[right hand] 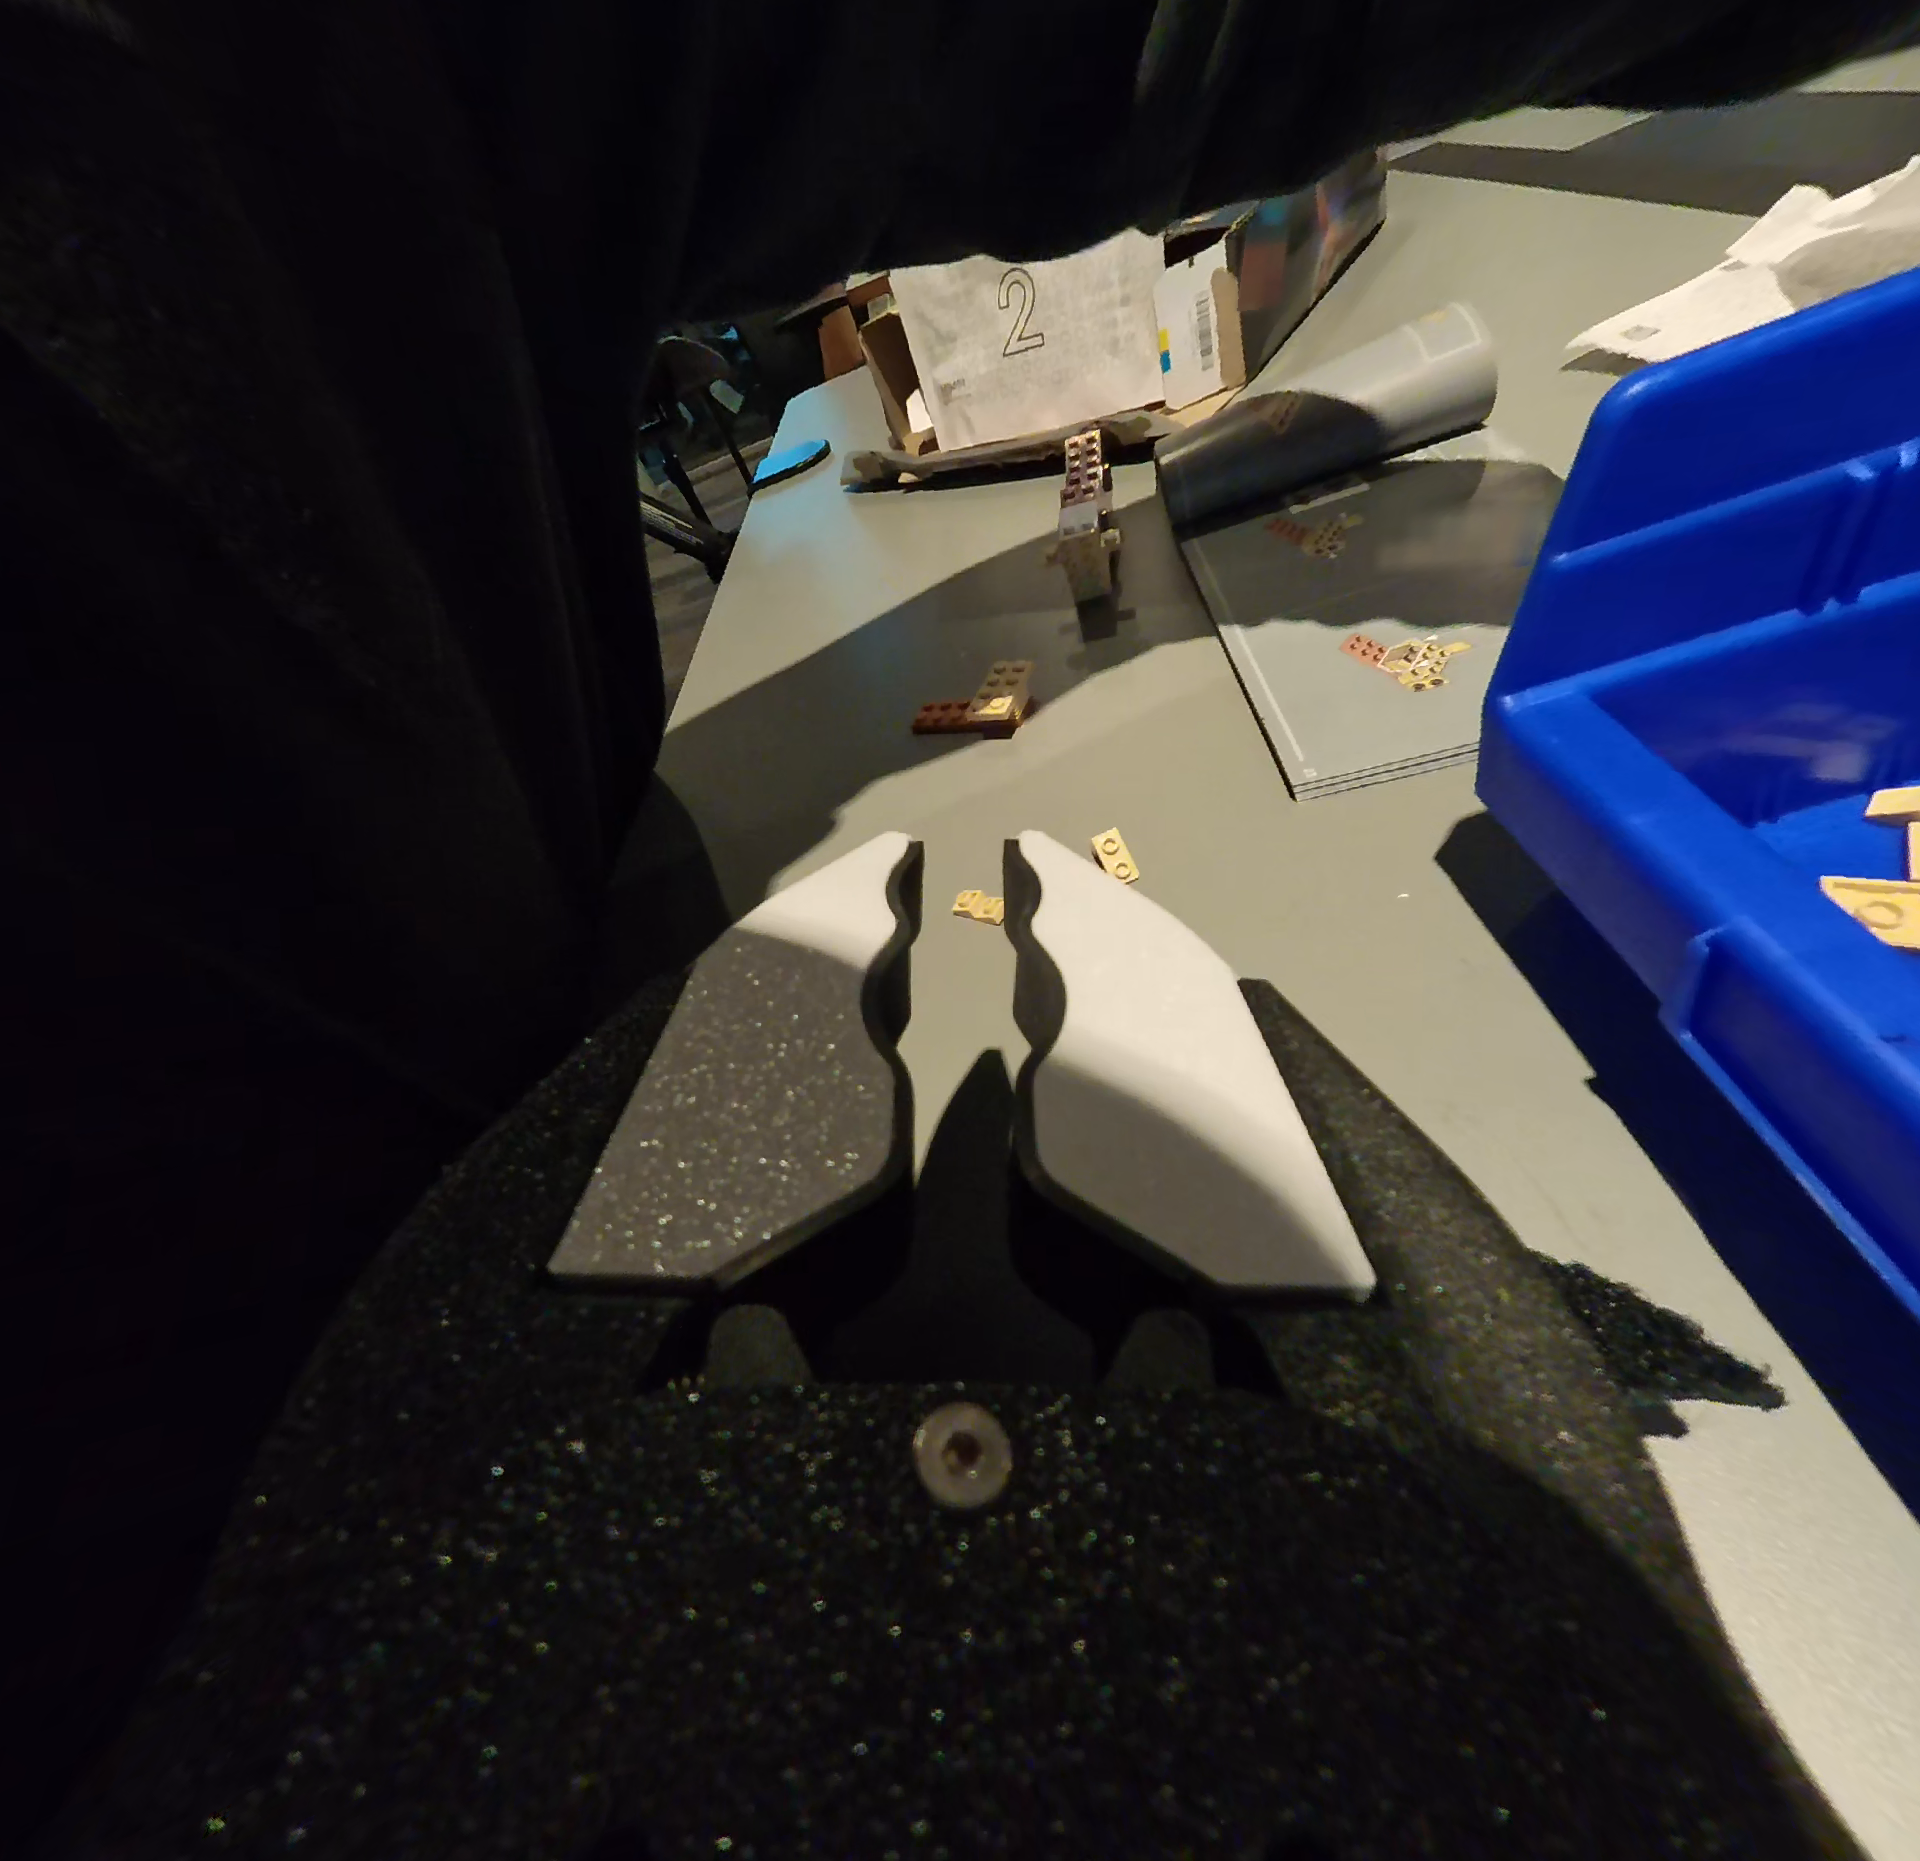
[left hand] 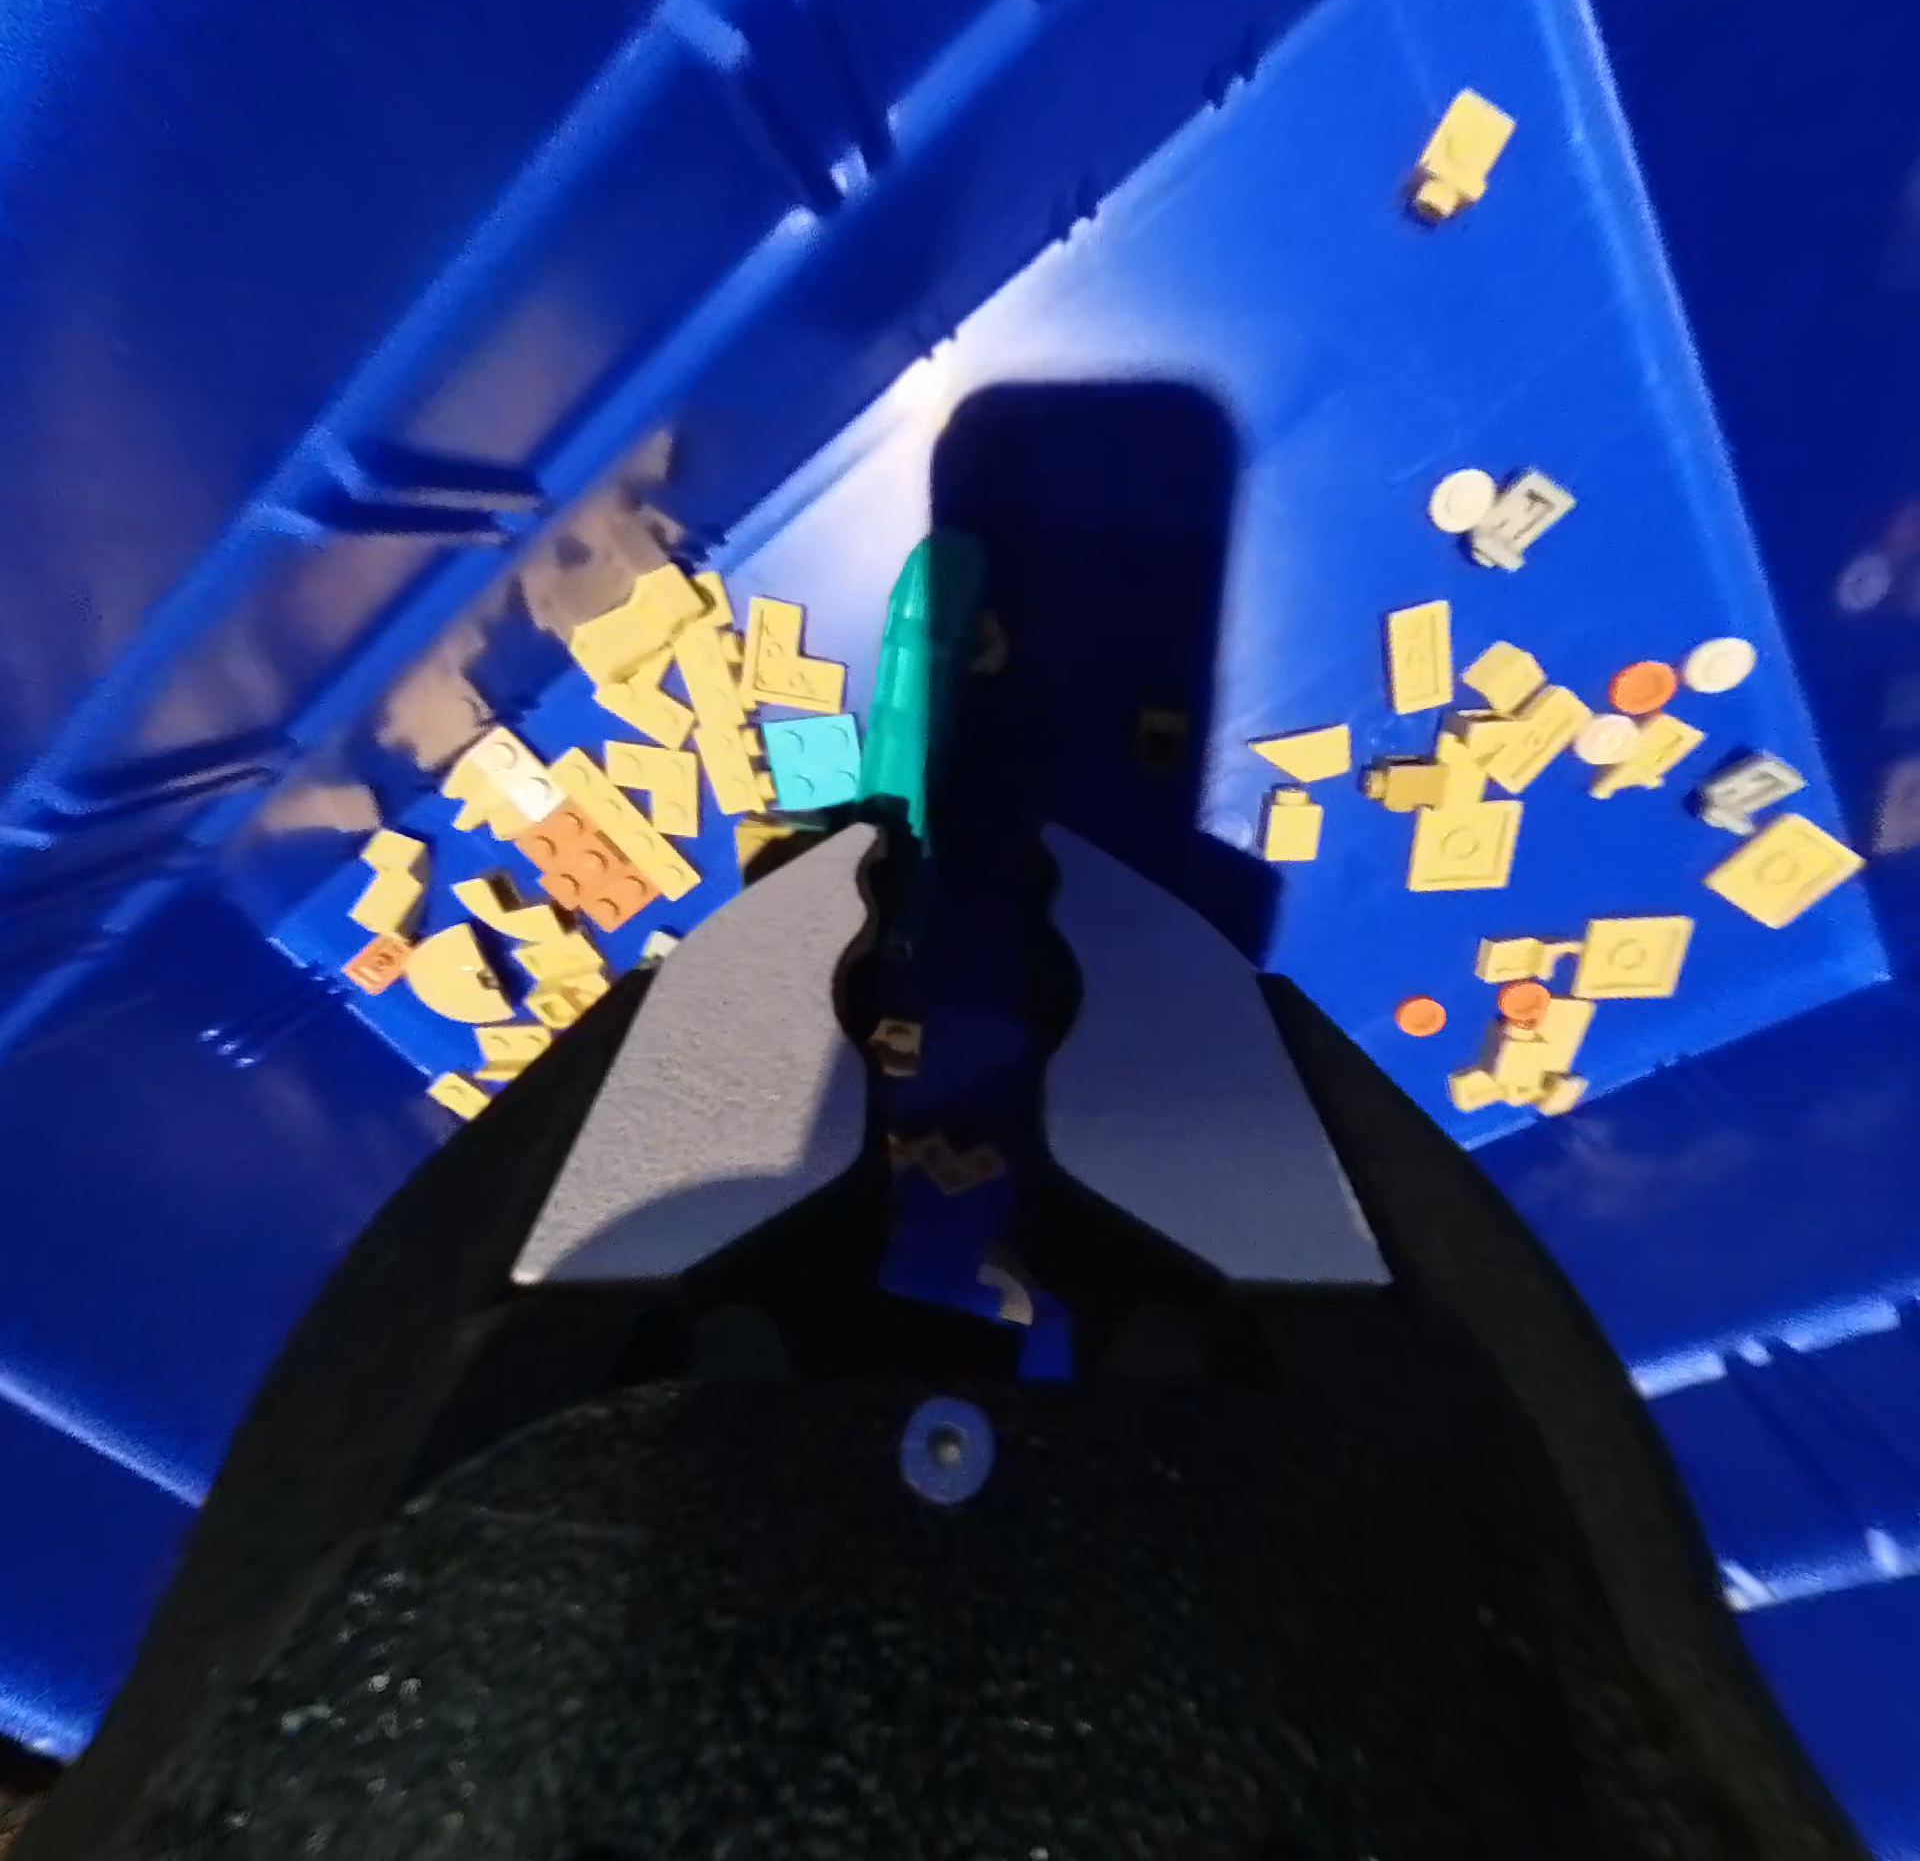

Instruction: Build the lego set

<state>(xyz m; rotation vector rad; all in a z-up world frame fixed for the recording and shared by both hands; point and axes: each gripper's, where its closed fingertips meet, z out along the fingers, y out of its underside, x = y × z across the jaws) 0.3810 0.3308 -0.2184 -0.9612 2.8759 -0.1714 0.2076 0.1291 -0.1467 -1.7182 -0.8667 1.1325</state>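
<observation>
Left wrist view: we log the left claw inside a blue bin, its fingers parted by a narrow gap; a translucent green piece sits at the left fingertip, but we cannot tell whether it is pinched. Loose tan pieces crowd the bin floor on the left with one cyan plate and an orange plate; a second tan scatter lies to the right.

Right wrist view: we log the right claw released, empty, above the grey surface. Ahead: two small tan plates, a brown plate assembly, a tall brown build, an open instruction booklet, a paper bag. A dark sleeve blocks the left and top.
</observation>
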